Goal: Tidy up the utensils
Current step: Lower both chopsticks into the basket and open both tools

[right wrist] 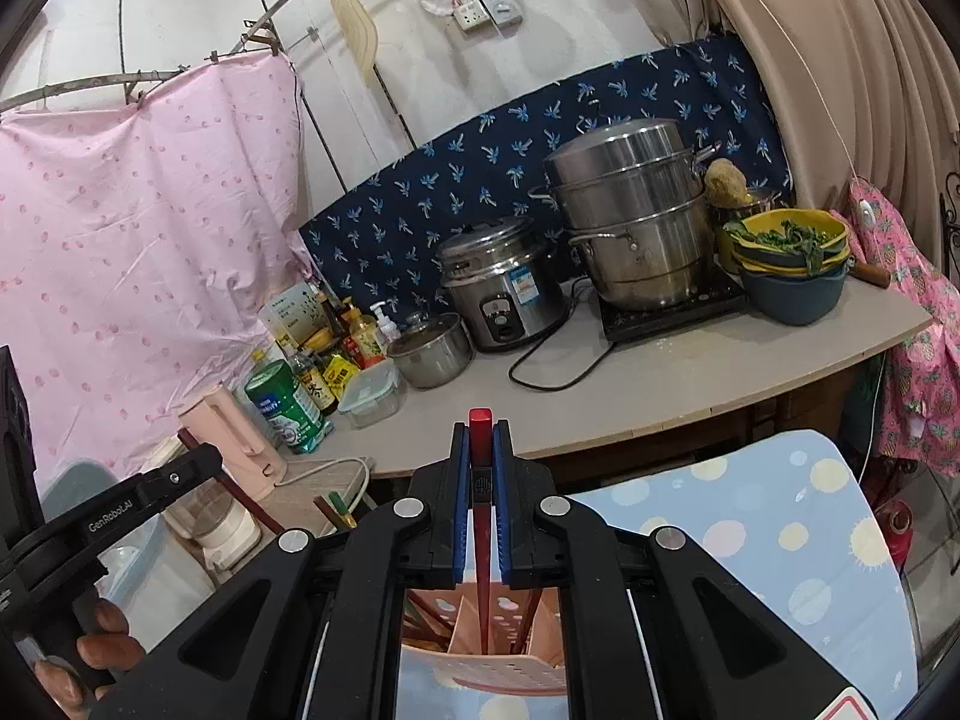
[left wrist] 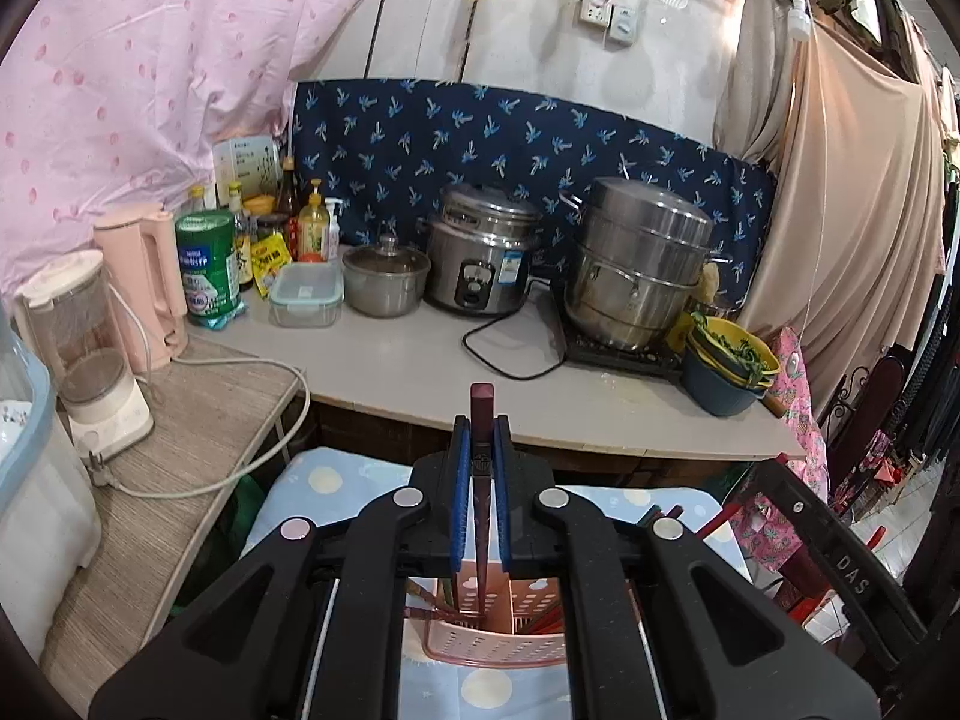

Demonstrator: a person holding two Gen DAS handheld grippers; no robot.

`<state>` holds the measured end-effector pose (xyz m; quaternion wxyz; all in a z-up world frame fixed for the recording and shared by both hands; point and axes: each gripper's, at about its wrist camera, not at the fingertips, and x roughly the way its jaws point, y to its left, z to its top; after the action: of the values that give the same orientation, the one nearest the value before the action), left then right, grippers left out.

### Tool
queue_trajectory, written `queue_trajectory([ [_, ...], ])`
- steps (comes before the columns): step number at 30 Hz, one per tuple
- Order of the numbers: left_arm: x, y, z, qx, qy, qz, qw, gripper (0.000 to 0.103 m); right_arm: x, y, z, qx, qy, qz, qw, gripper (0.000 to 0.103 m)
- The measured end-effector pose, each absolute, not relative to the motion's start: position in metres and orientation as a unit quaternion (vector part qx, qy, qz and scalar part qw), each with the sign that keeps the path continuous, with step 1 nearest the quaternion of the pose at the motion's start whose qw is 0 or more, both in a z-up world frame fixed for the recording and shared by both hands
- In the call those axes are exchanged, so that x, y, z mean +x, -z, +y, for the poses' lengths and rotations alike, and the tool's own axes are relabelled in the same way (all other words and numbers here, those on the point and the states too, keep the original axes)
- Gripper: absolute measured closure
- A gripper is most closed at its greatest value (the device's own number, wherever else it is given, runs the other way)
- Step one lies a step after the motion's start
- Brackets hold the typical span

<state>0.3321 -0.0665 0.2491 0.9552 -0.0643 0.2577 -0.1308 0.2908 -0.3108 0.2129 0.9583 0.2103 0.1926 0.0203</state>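
Note:
My left gripper (left wrist: 481, 423) is shut on a dark maroon chopstick (left wrist: 482, 405) whose top end sticks up between the blue pads; its lower end reaches down into the pink perforated utensil holder (left wrist: 498, 642). My right gripper (right wrist: 481, 429) is shut on a red chopstick (right wrist: 480, 426) that likewise runs down into the pink utensil holder (right wrist: 486, 678). Several more chopsticks stand in the holder's compartments. The holder sits on a blue cloth with pale dots (right wrist: 756, 534). The other gripper's black body (right wrist: 114, 510) and the hand on it show at the lower left of the right wrist view.
The counter (left wrist: 420, 366) beyond holds a rice cooker (left wrist: 480, 258), a steel steamer pot (left wrist: 636, 258) on a hob, a small lidded pot (left wrist: 384, 276), bottles, a food box and stacked bowls (left wrist: 729, 369). A pink kettle (left wrist: 147, 276) and a blender stand on a side table at left.

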Motion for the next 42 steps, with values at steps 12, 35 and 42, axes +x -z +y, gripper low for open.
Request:
queue_trajectory([
  [12, 0.349, -0.218, -0.075, -0.062, 0.133, 0.297, 0.943, 0.096, 0.313, -0.174, -0.297, 0.203, -0.020, 0.238, 0.950, 0.095],
  [35, 0.309, -0.211, -0.087, -0.012, 0.112, 0.285, 0.952, 0.063, 0.261, -0.185, -0.281, 0.132, 0.024, 0.224, 0.965, 0.038],
  [42, 0.280, -0.206, -0.087, 0.002, 0.116, 0.285, 0.951, 0.052, 0.229, -0.187, -0.279, 0.108, 0.042, 0.228, 0.967, 0.027],
])
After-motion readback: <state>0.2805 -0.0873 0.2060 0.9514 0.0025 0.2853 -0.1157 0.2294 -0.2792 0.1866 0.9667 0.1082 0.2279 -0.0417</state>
